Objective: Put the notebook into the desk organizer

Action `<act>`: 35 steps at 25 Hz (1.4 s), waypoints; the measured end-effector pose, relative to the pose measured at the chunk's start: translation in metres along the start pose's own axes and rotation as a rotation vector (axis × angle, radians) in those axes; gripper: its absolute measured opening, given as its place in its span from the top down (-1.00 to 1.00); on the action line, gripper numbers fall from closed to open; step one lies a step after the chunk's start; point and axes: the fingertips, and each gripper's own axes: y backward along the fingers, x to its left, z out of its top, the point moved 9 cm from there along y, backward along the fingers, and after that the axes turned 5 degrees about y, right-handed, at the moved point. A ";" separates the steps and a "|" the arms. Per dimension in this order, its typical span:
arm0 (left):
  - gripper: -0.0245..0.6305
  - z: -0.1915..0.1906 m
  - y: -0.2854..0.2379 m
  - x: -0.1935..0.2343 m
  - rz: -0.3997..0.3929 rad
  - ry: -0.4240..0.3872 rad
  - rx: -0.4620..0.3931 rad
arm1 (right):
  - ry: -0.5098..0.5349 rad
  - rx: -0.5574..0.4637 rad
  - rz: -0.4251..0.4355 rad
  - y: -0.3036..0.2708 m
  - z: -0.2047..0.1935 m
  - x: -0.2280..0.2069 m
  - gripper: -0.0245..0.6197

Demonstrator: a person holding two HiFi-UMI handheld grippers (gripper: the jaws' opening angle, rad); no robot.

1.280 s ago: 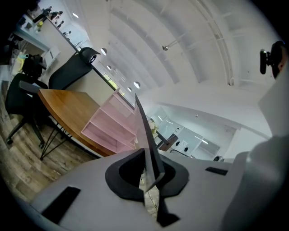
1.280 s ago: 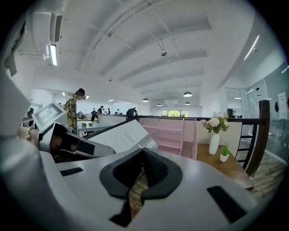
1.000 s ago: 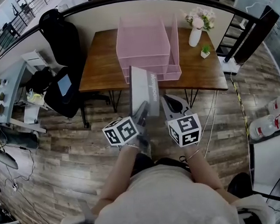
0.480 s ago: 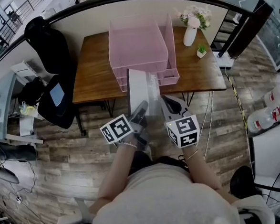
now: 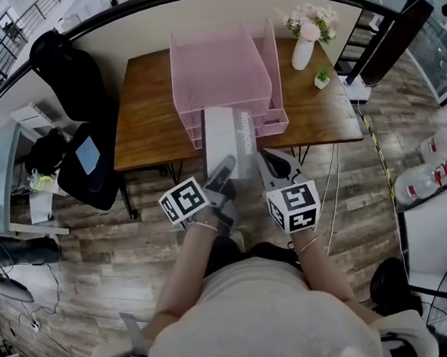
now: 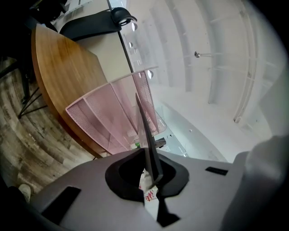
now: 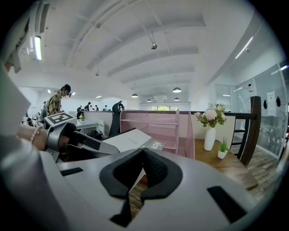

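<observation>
**Notebook carried up to the organizer, not yet in**

The notebook [image 5: 224,139] is in the air at the near edge of the surface [image 5: 146,103]. Its far end points at the front of the pink desk organizer [image 5: 219,67], and its spine lies on my right. It rests on nothing and no part of it looks to be inside a tray.

My left gripper [image 5: 224,168] holds it: in the left gripper view the fingers [image 6: 159,173] are closed on a thin edge that runs straight up between them. The fingers of my right gripper [image 5: 266,159] are drawn together with the tips meeting. That gripper sits just beside the notebook's near right corner, and I cannot tell whether it nips the corner or only steadies it.

I judge the carry nearly done, with the insertion and release still to come.

The organizer's stacked trays open toward me, and an upright slot stands at its right side. The mesh walls and tray lips are the edges to clear. The vase [image 5: 302,54] and small plant [image 5: 322,79] stand well to the right, out of the way. The left of the surface is bare.
</observation>
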 end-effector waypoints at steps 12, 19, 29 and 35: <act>0.86 0.005 -0.018 0.015 -0.026 0.072 -0.075 | -0.020 0.039 0.030 -0.019 -0.007 0.007 0.90; 0.87 0.016 -0.033 0.023 -0.063 0.171 -0.147 | -0.018 0.055 0.051 -0.027 -0.009 -0.006 0.90; 0.84 0.027 -0.055 0.028 -0.025 0.155 -0.183 | 0.005 0.066 0.143 -0.046 -0.006 -0.023 0.90; 0.82 0.038 -0.062 0.030 -0.018 0.136 -0.207 | 0.009 0.069 0.168 -0.055 -0.006 -0.031 0.90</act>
